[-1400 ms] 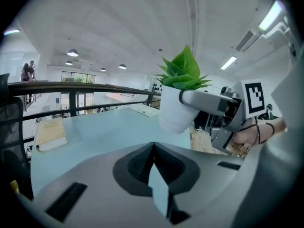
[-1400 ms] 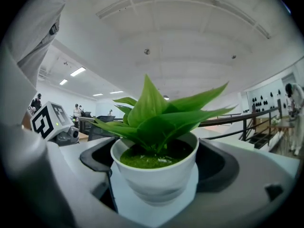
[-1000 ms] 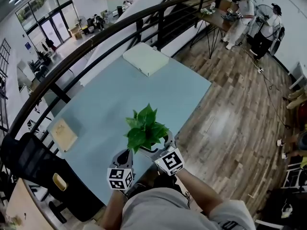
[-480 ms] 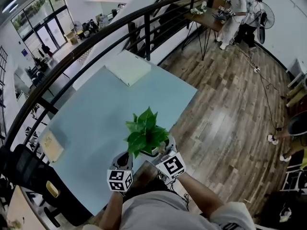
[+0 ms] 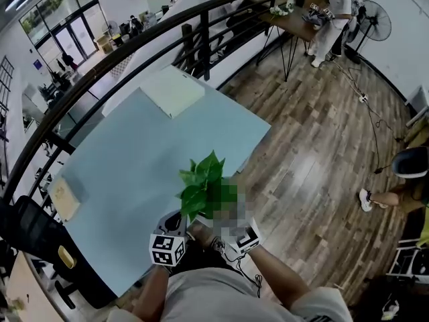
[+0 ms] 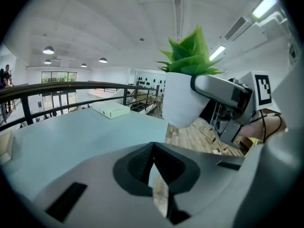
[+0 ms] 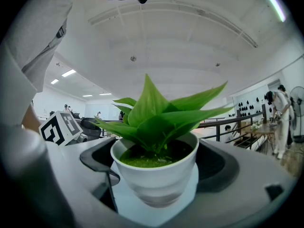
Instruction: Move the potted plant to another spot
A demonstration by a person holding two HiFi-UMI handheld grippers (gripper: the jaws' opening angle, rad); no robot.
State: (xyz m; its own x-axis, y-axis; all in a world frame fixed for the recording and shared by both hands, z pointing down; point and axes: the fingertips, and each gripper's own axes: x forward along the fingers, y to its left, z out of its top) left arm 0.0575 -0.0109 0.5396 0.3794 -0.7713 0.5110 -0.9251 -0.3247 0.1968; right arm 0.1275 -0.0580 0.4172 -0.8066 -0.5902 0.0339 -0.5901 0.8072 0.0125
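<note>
Clamping the white round plastic pot of the green-leaved potted plant (image 7: 156, 144) from both sides, the right gripper (image 7: 153, 189) holds it upright in the air, the pot seated between the two dark jaws. Just to its left, the left gripper (image 6: 153, 163) has its jaws drawn together with nothing between them; from its own view the pot hangs ahead and to the right, clear of the surface.

Below both grippers runs the near edge of a pale blue rectangular table top (image 5: 134, 173). Far ahead of them, at the table's other end, lies a flat white rectangular box (image 5: 171, 91). Well off to the left, near the table's side edge, sits a small tan flat block (image 5: 62, 194).

Beyond the table runs a black metal railing (image 5: 134, 49). To the right of the grippers spreads brown wood-plank floor (image 5: 315, 173). A black office chair (image 5: 33, 237) stands to the left, and people (image 5: 328, 19) stand at a distant wooden desk.
</note>
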